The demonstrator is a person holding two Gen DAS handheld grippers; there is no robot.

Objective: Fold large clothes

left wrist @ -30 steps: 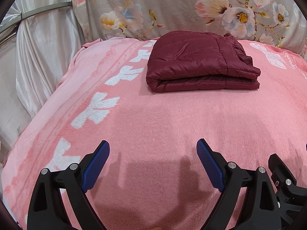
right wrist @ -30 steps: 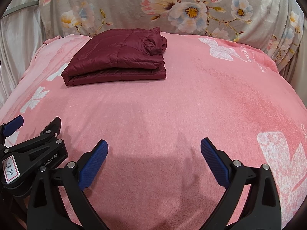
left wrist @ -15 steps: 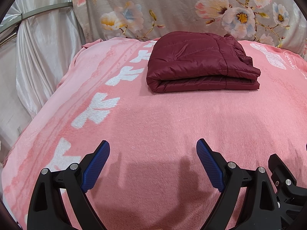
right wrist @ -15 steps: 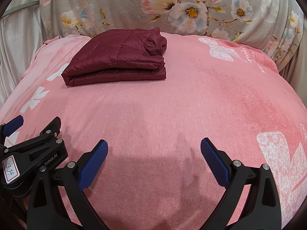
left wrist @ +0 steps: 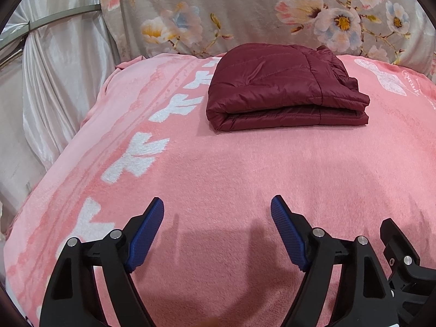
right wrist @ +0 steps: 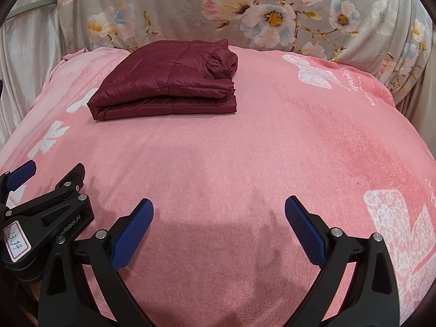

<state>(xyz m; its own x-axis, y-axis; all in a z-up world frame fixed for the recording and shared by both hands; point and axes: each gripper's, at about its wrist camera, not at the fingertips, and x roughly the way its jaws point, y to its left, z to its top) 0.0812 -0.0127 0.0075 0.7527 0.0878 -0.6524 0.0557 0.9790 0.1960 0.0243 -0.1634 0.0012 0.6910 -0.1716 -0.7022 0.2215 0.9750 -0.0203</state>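
Observation:
A dark red quilted jacket (left wrist: 283, 90) lies folded in a neat stack at the far side of the pink blanket (left wrist: 218, 169); it also shows in the right wrist view (right wrist: 169, 84). My left gripper (left wrist: 218, 209) is open and empty, low over the blanket's near part, well short of the jacket. My right gripper (right wrist: 219, 209) is open and empty too, beside the left one. The left gripper's body (right wrist: 46, 212) shows at the lower left of the right wrist view.
A grey floral fabric (left wrist: 245, 13) hangs behind the bed. A shiny pale curtain (left wrist: 54, 81) hangs at the left, by the blanket's left edge. White butterfly prints (right wrist: 313, 73) mark the blanket.

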